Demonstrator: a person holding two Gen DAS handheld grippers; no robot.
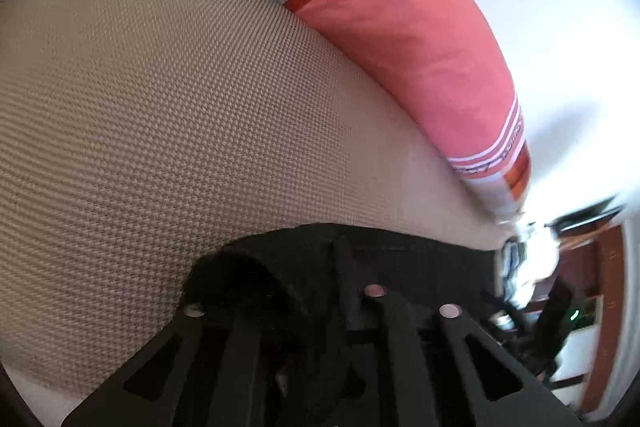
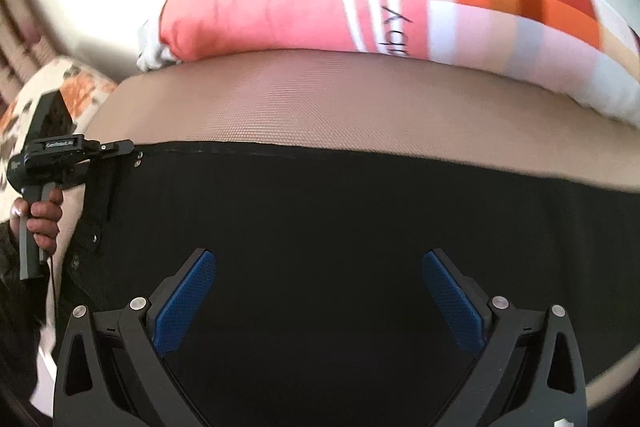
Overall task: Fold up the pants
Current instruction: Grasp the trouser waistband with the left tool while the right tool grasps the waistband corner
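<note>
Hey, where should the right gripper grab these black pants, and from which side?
Probably the hemmed far edge of the pants, toward its right end, coming in low from the near side. That edge lies straight and flat on the tan mattress; the left gripper already holds its left end, and the right gripper is open.

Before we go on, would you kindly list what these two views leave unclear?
- Left gripper jaws: in the left wrist view, bunched black fabric pants cover the tips, so the grip is unclear.
- Pants' full shape: in the right wrist view, cut off by the bottom edge and the open right gripper.
- Printed lettering on the pink pillow: partly hidden behind the beige woven mattress.
</note>
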